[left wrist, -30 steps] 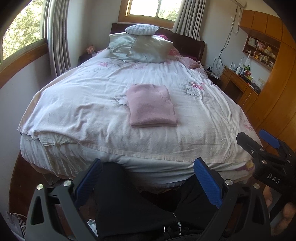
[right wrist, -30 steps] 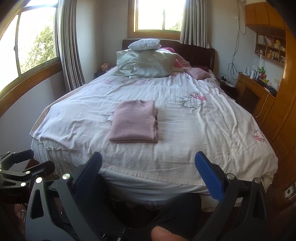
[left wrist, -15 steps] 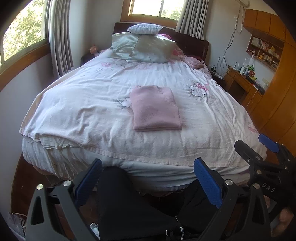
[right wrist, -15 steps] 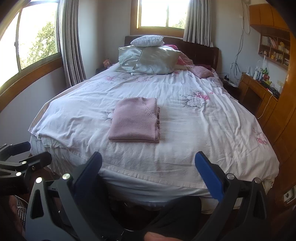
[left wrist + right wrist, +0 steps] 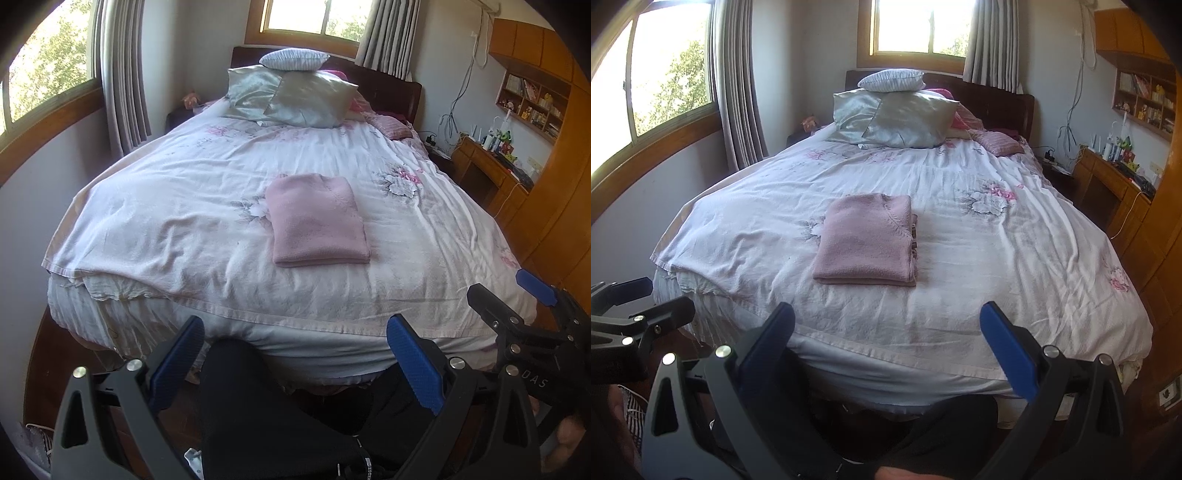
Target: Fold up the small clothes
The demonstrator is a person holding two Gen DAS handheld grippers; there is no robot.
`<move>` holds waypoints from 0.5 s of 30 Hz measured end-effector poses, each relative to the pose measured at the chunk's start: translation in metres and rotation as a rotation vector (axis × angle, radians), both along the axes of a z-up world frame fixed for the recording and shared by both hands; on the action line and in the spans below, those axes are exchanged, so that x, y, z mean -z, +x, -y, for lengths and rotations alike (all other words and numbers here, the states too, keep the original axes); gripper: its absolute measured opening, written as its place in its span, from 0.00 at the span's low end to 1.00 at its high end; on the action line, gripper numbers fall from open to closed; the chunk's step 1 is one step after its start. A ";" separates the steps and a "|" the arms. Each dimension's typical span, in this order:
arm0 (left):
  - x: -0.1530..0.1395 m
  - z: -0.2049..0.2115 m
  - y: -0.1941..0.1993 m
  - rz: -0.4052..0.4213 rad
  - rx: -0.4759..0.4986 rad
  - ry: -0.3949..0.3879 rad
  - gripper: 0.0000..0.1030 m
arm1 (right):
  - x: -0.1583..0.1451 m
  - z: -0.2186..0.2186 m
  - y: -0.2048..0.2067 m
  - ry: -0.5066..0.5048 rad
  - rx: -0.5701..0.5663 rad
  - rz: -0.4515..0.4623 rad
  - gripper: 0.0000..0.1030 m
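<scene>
The pink sweater (image 5: 317,221) lies folded into a neat rectangle near the middle of the bed (image 5: 184,229), flat on the white floral cover, and nothing touches it. Its long axis runs from the foot of the bed toward the headboard, with the curved neckline seam at the far end, pointing at the pillows (image 5: 291,94), and the thick folded edge facing the cameras. In the right wrist view the stacked layers show along the sweater's right side (image 5: 868,240). Both sets of tongs hang below the foot of the bed, well apart from the garment. The left tongs (image 5: 295,358) are spread wide, the 2 blue pads far apart with only dark trousers between them. The right tongs (image 5: 886,343) gape just as wide, empty too. Each pair also shows at the edge of the other's view, the right tongs (image 5: 517,295) on the right, the left tongs (image 5: 646,295) on the left.
</scene>
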State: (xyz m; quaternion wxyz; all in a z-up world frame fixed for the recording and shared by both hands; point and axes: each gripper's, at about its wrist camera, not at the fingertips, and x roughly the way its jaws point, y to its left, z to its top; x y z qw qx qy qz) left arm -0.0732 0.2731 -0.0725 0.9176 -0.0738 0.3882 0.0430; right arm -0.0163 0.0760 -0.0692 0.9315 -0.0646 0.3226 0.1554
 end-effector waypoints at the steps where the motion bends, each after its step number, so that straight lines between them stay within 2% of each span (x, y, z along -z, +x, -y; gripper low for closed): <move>1: 0.000 0.000 0.000 0.000 0.000 0.000 0.96 | 0.000 0.000 0.000 -0.002 -0.001 0.000 0.97; 15: 0.000 0.000 0.001 -0.002 -0.002 0.002 0.96 | 0.000 0.003 0.002 0.017 -0.008 0.015 0.97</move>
